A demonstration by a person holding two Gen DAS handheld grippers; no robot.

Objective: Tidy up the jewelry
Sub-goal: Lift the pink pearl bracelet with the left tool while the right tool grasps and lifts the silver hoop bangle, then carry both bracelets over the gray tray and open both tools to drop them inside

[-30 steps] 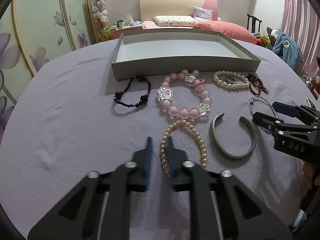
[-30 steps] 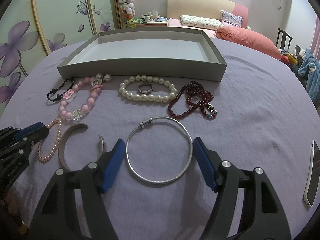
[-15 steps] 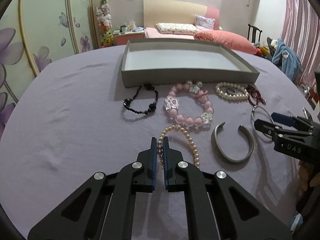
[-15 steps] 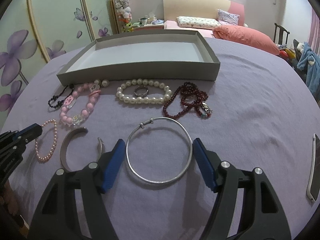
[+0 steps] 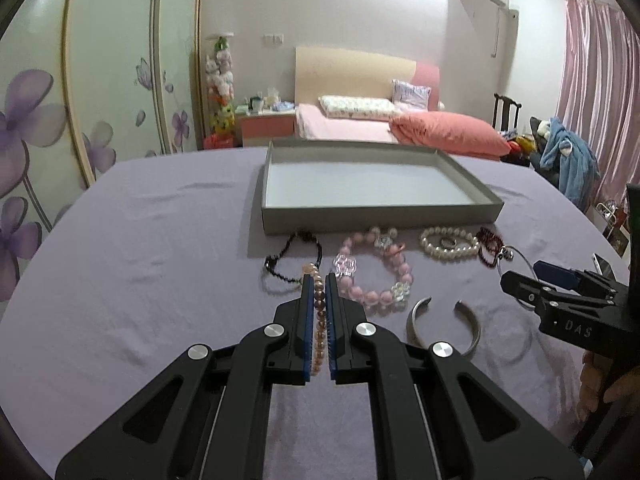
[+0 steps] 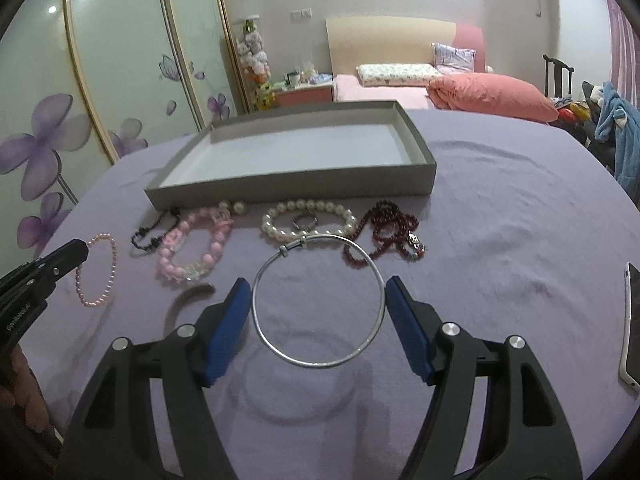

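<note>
Pink pearl bracelet (image 5: 318, 312), clamped in left gripper (image 5: 319, 280), and silver bangle (image 6: 318, 300), spanned by right gripper (image 6: 318, 312), now lifted off worktop (image 5: 140, 264); tray (image 5: 372, 218) at 12 o'clock awaits both.

- The right gripper (image 6: 318, 300) holds a silver bangle (image 6: 318, 300) between its blue pads (image 6: 226, 326), lifted above its shadow on the purple cloth (image 6: 500, 240)
- The left gripper (image 6: 82, 256) holds a pink pearl bracelet (image 6: 100, 270) up at far left
- Grey tray (image 6: 292, 188) behind
- Before it lie a black bracelet (image 6: 154, 232), pink beads (image 6: 196, 246), white pearls (image 6: 308, 220) around a ring (image 6: 305, 222), and red beads (image 6: 384, 236)
- A phone (image 6: 630, 324) lies at right
</note>
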